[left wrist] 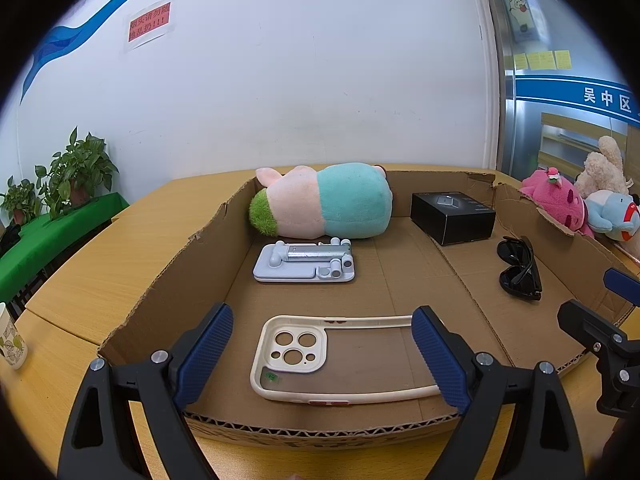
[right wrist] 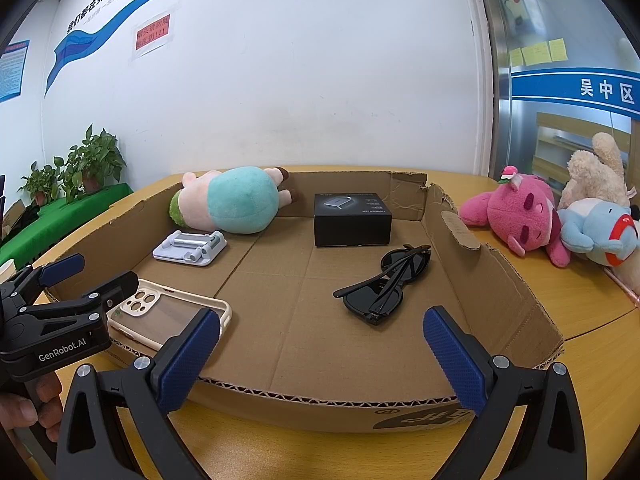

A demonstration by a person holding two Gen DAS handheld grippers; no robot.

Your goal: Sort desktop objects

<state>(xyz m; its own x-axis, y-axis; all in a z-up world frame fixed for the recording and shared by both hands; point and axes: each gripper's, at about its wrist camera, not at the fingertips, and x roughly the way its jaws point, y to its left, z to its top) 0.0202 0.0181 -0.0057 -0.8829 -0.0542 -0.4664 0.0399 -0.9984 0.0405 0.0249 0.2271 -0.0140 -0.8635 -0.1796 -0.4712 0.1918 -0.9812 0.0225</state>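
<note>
A shallow cardboard tray [left wrist: 168,280] [right wrist: 500,288] on the wooden table holds a cream phone case [left wrist: 296,352] [right wrist: 168,312], a pale blue folded phone stand [left wrist: 304,262] [right wrist: 190,246], a pink and teal plush [left wrist: 324,202] [right wrist: 236,200], a black box [left wrist: 454,216] [right wrist: 352,220] and black sunglasses [left wrist: 518,266] [right wrist: 388,284]. My left gripper [left wrist: 322,354] is open, its jaws either side of the phone case at the tray's near edge; it also shows in the right wrist view [right wrist: 88,272]. My right gripper [right wrist: 322,354] is open and empty, in front of the sunglasses.
Three plush toys, pink [right wrist: 520,216], beige [right wrist: 592,176] and blue [right wrist: 600,232], lie on the table right of the tray. Potted plants [left wrist: 76,172] stand on a green-covered table at left. A paper cup [left wrist: 10,340] sits on the table at far left.
</note>
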